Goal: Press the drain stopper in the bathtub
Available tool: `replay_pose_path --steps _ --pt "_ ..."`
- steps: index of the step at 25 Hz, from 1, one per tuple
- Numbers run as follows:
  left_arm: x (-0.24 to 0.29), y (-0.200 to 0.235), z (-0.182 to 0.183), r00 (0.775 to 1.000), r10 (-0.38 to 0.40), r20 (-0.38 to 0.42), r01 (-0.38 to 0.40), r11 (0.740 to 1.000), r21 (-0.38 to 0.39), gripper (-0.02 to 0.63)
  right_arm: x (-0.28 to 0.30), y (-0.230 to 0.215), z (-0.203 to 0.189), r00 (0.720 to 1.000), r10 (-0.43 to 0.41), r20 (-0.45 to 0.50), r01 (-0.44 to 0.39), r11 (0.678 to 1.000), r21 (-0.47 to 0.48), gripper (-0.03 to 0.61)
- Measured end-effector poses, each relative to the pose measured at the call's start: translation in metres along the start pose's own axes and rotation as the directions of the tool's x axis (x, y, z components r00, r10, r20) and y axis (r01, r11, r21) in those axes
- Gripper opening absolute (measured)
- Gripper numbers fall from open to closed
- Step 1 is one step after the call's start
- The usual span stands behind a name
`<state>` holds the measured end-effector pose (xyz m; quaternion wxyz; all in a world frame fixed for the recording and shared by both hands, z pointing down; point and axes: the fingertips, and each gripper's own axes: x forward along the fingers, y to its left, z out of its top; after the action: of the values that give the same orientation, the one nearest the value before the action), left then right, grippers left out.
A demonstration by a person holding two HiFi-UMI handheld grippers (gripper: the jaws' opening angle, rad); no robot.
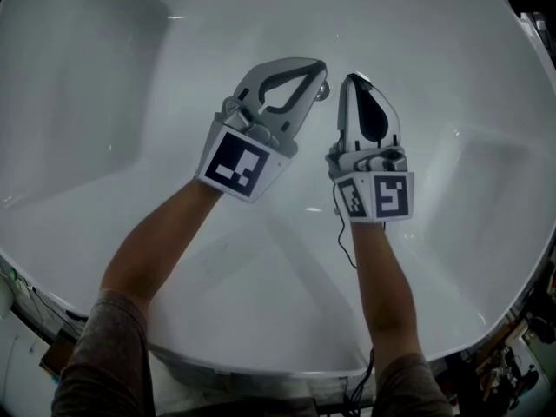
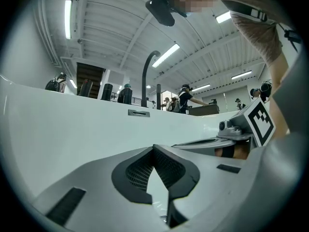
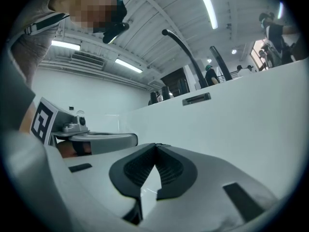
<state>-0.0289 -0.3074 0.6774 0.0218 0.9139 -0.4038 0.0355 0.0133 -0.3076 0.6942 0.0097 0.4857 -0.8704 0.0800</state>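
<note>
In the head view, both grippers reach down into a white bathtub. The drain stopper is a small chrome knob on the tub floor, mostly hidden beside the tip of my left gripper. That tip lies against or just above it; I cannot tell which. The left jaws are shut with nothing between them, meeting at a point in the left gripper view. My right gripper sits just right of the stopper, also shut and empty.
An overflow slot sits high on the far tub wall, with a black curved faucet above the rim. Several people stand in the hall behind. The tub's near rim runs under my forearms.
</note>
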Motion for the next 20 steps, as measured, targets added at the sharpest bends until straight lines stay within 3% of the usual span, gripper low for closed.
replay_pose_path --steps 8,20 --pt "0.004 0.008 -0.020 1.000 0.015 0.010 -0.015 1.000 -0.017 0.000 0.013 0.005 -0.018 1.000 0.021 -0.003 -0.021 1.000 -0.013 0.000" --pt "0.005 0.011 -0.028 0.999 0.036 0.007 -0.036 0.998 -0.050 0.000 0.014 -0.018 -0.084 0.991 -0.031 -0.132 0.037 0.999 0.039 0.000"
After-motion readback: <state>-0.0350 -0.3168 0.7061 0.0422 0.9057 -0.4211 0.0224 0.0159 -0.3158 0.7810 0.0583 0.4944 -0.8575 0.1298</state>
